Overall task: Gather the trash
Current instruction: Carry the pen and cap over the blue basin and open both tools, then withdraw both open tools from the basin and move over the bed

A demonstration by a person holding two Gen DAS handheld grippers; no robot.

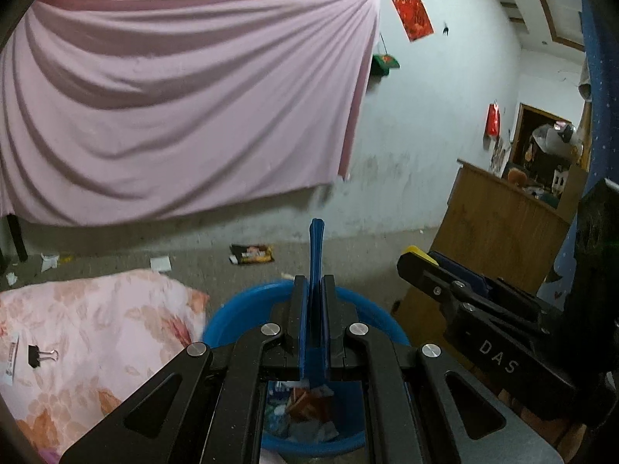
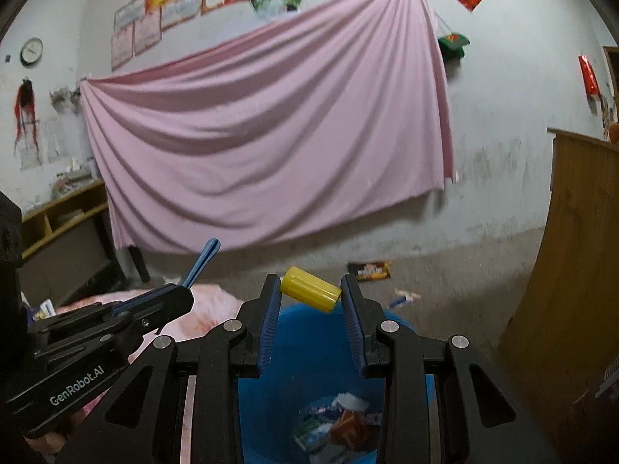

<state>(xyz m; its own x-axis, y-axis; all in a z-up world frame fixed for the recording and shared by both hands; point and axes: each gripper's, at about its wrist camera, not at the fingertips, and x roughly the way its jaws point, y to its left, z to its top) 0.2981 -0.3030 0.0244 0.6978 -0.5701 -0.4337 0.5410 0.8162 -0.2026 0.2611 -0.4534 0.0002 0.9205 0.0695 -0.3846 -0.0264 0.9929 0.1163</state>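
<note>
My left gripper is shut on a thin blue plastic stick that juts up past the fingertips. It also shows in the right wrist view as the left gripper with the blue stick. My right gripper is shut on a short yellow cylinder, held slantwise between the blue pads. The right gripper shows a bit of that yellow cylinder in the left wrist view. Both grippers hang over a blue bin with several wrappers inside.
A dark snack wrapper, white paper scraps and a small tube lie on the floor. A pink floral quilt with a binder clip lies left of the bin. A wooden cabinet stands right.
</note>
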